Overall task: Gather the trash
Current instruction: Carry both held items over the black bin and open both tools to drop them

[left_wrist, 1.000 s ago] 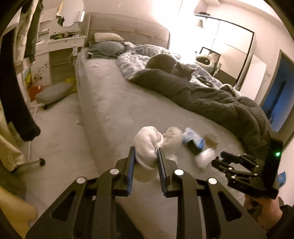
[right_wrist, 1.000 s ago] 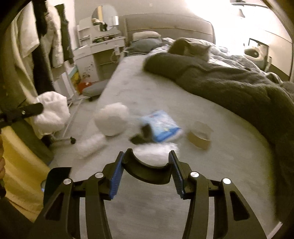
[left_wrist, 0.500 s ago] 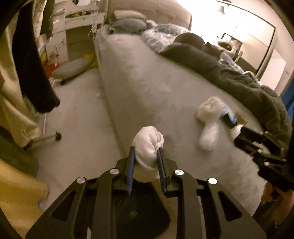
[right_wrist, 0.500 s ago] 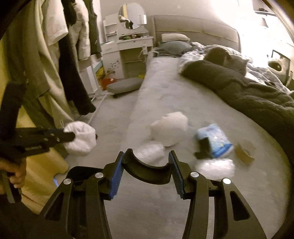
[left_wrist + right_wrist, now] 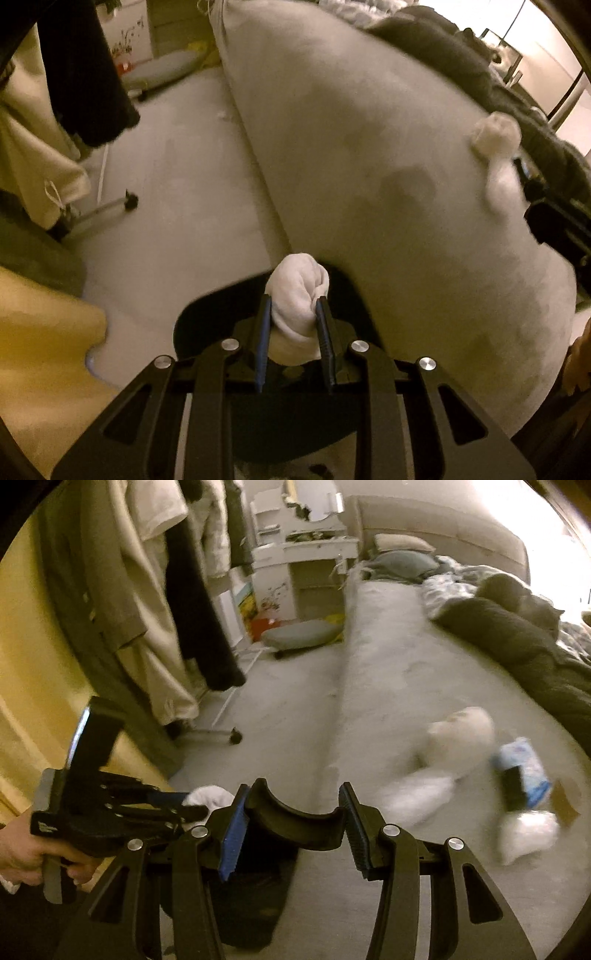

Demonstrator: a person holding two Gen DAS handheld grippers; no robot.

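Left wrist view: the left gripper (image 5: 293, 321) pinches a white crumpled wad (image 5: 297, 295) between its pads, pointing steeply down over a dark bin opening (image 5: 207, 317) at six o'clock; more white trash (image 5: 496, 133) lies on the bed (image 5: 369, 147) at two o'clock.

Right wrist view: the right gripper (image 5: 291, 834) stands open, nothing between its pads; a hand (image 5: 22, 853) at nine o'clock holds the other tool level; a blue packet (image 5: 522, 768) lies at three o'clock.

Dim, yellow-tinted room; blown-out glare from the upper right corner washes over the bed (image 5: 388, 672). Motion blur smears the white wads (image 5: 461, 734). Fisheye bends edges; corners fall black.
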